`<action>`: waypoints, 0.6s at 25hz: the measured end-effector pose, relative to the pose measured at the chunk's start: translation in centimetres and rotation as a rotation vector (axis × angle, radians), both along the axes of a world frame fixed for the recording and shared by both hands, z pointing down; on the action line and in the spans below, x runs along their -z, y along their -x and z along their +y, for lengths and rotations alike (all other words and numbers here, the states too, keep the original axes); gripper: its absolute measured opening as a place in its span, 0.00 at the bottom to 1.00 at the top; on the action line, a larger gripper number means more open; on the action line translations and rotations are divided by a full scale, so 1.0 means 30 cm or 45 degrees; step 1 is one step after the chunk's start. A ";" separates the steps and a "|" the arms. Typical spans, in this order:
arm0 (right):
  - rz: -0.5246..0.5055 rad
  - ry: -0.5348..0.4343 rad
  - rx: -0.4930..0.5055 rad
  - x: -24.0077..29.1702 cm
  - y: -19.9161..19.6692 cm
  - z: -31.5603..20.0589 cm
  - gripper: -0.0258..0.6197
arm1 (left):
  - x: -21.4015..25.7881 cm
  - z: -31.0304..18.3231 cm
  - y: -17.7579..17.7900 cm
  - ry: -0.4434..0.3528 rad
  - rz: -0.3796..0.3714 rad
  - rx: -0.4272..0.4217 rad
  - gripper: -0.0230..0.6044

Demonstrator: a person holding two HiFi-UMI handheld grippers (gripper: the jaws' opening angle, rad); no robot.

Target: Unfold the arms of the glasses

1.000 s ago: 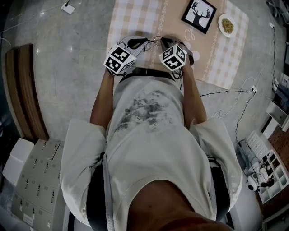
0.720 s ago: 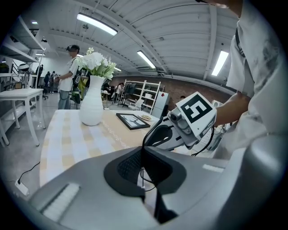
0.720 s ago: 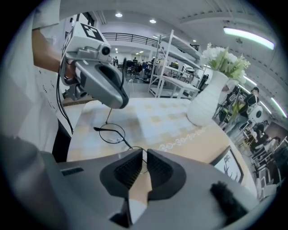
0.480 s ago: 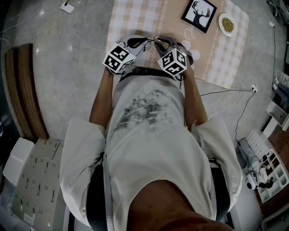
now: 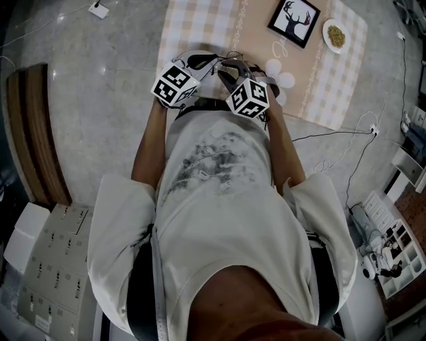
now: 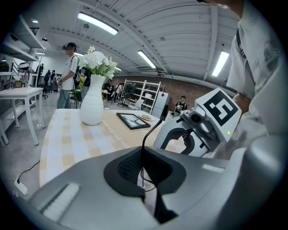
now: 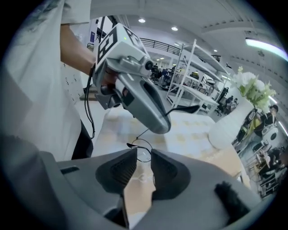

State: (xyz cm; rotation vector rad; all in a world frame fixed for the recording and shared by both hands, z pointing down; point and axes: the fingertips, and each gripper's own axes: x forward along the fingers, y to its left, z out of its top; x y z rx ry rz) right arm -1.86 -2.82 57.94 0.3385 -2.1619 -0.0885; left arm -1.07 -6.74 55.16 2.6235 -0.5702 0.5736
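The person's shirt (image 5: 219, 200) fills the lower head view and cuts off the near edge of the bench (image 5: 200, 20). Just past it, both grippers are raised over that edge.

The left gripper (image 6: 143, 152) has its fingers pressed together on a thin dark arm of the glasses (image 6: 150, 131). From its own view only that arm shows, rising from the fingertips. The lenses are out of sight.

The right gripper (image 7: 143, 156) has its fingers drawn in to a slim gap, pinching a round lens rim that is partly hidden behind one finger.

From the head view the glasses are only faint dark lines between the two grippers, held in the air.

Against the frame a second ago, the right gripper's marker cube sits nearer the person and a little leftward. The left cube has barely shifted, and more of the white flowers (image 5: 276, 72) are uncovered.

Farther along the bench stand the white vase (image 6: 92, 105), a deer picture (image 5: 293, 22) and a small plate (image 5: 334, 36).
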 end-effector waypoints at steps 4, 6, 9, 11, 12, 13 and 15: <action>0.010 0.011 0.064 -0.010 0.033 0.037 0.21 | -0.002 0.001 0.003 0.003 0.000 -0.001 0.05; 0.013 0.011 0.082 -0.014 0.047 0.046 0.21 | -0.003 0.000 0.005 0.004 0.000 -0.002 0.05; 0.018 0.011 0.103 -0.019 0.064 0.054 0.21 | -0.005 0.001 0.009 0.006 0.000 -0.002 0.05; 0.026 0.011 0.117 -0.025 0.072 0.060 0.21 | -0.005 0.002 0.011 0.007 0.000 -0.002 0.05; 0.031 0.011 0.124 -0.028 0.076 0.063 0.21 | -0.004 0.003 0.012 0.008 0.000 -0.002 0.05; 0.036 0.010 0.130 -0.033 0.079 0.066 0.21 | -0.004 0.003 0.013 0.008 0.000 -0.002 0.05; 0.045 0.005 0.138 -0.041 0.086 0.069 0.21 | -0.006 0.003 0.013 0.010 0.001 -0.003 0.05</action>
